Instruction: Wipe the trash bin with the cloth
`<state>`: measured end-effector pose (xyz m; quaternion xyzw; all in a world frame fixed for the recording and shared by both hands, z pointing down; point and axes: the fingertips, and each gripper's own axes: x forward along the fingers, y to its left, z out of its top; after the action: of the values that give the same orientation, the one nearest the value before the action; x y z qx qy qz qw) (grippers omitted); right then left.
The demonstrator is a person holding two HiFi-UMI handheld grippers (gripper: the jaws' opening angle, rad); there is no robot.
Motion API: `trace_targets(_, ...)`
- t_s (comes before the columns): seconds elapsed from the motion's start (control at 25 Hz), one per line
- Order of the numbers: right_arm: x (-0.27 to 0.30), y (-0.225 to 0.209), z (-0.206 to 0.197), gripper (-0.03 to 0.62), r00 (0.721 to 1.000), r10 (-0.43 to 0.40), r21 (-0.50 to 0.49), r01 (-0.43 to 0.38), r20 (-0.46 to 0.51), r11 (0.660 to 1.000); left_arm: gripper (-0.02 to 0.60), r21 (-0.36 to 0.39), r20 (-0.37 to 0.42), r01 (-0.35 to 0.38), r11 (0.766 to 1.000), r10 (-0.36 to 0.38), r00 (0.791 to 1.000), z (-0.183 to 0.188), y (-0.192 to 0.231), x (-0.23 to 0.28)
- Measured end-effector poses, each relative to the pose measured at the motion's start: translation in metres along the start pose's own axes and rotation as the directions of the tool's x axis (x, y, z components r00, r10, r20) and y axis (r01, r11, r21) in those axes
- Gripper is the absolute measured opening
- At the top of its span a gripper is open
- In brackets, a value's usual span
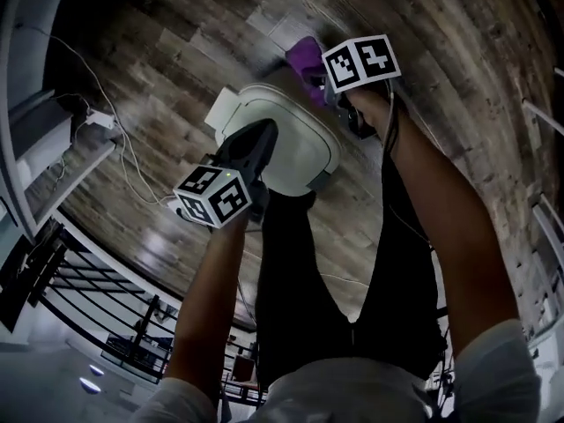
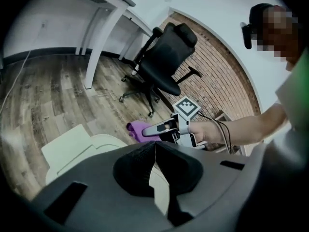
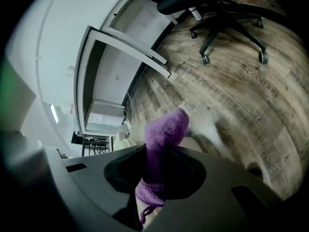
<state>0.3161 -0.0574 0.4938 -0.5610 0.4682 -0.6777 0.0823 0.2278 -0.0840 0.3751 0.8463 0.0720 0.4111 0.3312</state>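
Observation:
A white trash bin [image 1: 304, 152] with a rounded lid stands on the wood floor below me. In the head view my left gripper [image 1: 256, 144] hangs over the lid's near left part, jaws shut with nothing between them. The left gripper view shows the pale lid [image 2: 79, 149] just under its tips [image 2: 155, 144]. My right gripper [image 1: 324, 85] is at the bin's far right edge, shut on a purple cloth [image 1: 304, 55]. The cloth [image 3: 161, 141] sticks up out of the jaws in the right gripper view. From the left gripper view the cloth [image 2: 137, 128] and right gripper [image 2: 157, 129] sit beyond the lid.
A black office chair [image 2: 164, 62] stands past the bin near a brick wall [image 2: 215, 79]. A white desk [image 2: 96, 42] is to the left. A power strip [image 1: 101, 120] and cable [image 1: 132, 170] lie on the floor at left. A black railing [image 1: 106, 298] runs behind me.

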Motion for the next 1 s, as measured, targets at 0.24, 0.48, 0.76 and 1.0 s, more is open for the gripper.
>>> trace_targets(0.24, 0.044, 0.015, 0.012, 0.097, 0.999, 0.035, 0.111, -0.035, 0.006, 0.993, 0.003, 0.062, -0.082, 0.055, 0.997, -0.050, 0.995, 0.013, 0.023, -0.010)
trace_targets(0.48, 0.075, 0.029, 0.009, 0.097, 0.987, 0.119, 0.104, -0.108, -0.108, 0.989, 0.003, 0.065, -0.102, 0.056, 0.996, -0.049, 0.994, 0.017, 0.030, 0.004)
trace_targets(0.76, 0.076, 0.003, -0.029, 0.097, 0.976, 0.143, 0.170, -0.115, -0.164, 0.979, 0.003, 0.076, -0.153, 0.068, 0.995, -0.056, 0.987, 0.016, 0.022, 0.022)
trace_targets(1.0, 0.062, -0.022, -0.067, 0.097, 0.980, 0.131, 0.248, -0.092, -0.147, 0.964, 0.003, 0.095, -0.193, 0.086, 0.992, -0.067, 0.979, 0.014, 0.008, 0.036)
